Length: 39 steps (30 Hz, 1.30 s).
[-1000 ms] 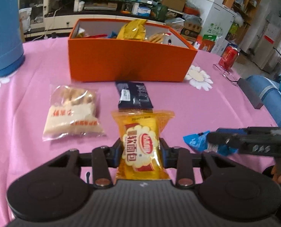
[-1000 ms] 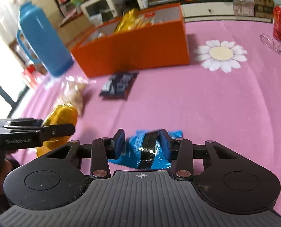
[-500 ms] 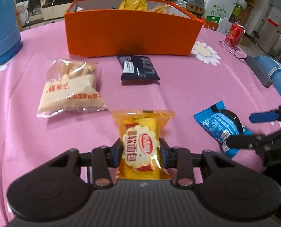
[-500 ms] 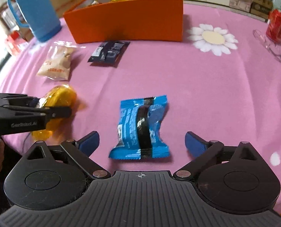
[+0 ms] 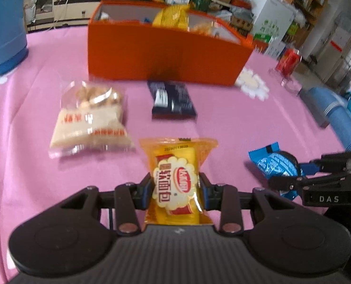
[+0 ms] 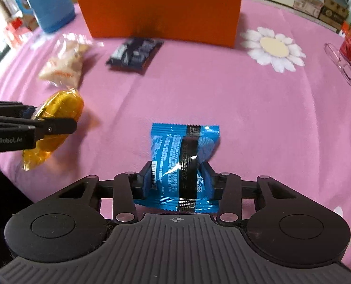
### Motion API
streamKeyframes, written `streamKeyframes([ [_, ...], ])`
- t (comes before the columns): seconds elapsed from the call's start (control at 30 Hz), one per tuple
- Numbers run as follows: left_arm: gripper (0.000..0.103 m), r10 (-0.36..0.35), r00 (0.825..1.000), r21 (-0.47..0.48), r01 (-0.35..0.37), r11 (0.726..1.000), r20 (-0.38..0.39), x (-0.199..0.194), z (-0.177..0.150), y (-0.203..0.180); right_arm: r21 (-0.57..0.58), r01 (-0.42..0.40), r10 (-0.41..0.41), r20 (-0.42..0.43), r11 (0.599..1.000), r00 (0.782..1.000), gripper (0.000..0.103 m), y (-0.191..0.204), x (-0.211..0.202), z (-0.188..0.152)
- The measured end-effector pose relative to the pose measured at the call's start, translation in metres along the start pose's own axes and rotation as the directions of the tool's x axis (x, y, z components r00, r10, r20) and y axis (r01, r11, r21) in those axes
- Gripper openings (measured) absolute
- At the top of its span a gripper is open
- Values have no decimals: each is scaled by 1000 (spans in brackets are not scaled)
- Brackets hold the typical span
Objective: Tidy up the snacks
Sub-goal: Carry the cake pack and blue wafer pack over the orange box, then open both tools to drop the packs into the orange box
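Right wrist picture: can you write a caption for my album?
The right gripper squeezes a blue snack packet over the pink tablecloth, with the orange box waiting behind.

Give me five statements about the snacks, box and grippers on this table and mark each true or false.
1. The left gripper is shut on the yellow packet. True.
2. The right gripper is open and holds nothing. False: it is shut on the blue packet.
3. The dark packet lies inside the orange box. False: it lies on the pink cloth in front of the box.
4. The orange box already has snacks in it. True.
5. The clear bag is stacked on the dark packet. False: they lie apart, side by side.
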<state>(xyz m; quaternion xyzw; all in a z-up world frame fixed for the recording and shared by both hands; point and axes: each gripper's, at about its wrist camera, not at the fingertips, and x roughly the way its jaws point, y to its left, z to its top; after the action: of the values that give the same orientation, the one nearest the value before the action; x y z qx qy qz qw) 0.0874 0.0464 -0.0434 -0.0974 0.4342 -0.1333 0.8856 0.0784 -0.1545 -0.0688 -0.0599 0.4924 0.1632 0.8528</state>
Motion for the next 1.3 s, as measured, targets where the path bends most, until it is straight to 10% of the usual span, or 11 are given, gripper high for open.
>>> streamKeyframes([
  [0.2,34,-18,992,-10,20,1000,122,-20,62,-3,53,-82,70,188,995,980,13,-15,-44,32],
  [0.37,34,-37,969,-6,40,999,243,-15,147,-7,-13,-58,58,391,998,919,13,-25,-63,110],
  [0.63,34,49,967,-27,-44,999,252,74,253,4,-47,-24,41,420,999,906,13,-47,19,233],
  [0.8,36,90,982,-89,-76,993,167,112,244,39,-17,-47,50,361,999,931,22,-58,83,256],
  [0.9,53,97,975,-106,-77,991,199,102,237,46,11,-81,72,359,997,931,35,-64,96,255],
  [1.03,57,105,958,-114,-77,990,266,64,218,46,35,-74,50,454,997,890,77,-63,60,230],
  [1.17,58,121,953,-103,-96,990,277,31,181,40,37,-77,47,521,996,852,87,-53,11,180],
  [1.3,58,144,962,-85,-128,988,231,18,141,30,79,-125,75,462,989,884,87,-44,-2,124],
])
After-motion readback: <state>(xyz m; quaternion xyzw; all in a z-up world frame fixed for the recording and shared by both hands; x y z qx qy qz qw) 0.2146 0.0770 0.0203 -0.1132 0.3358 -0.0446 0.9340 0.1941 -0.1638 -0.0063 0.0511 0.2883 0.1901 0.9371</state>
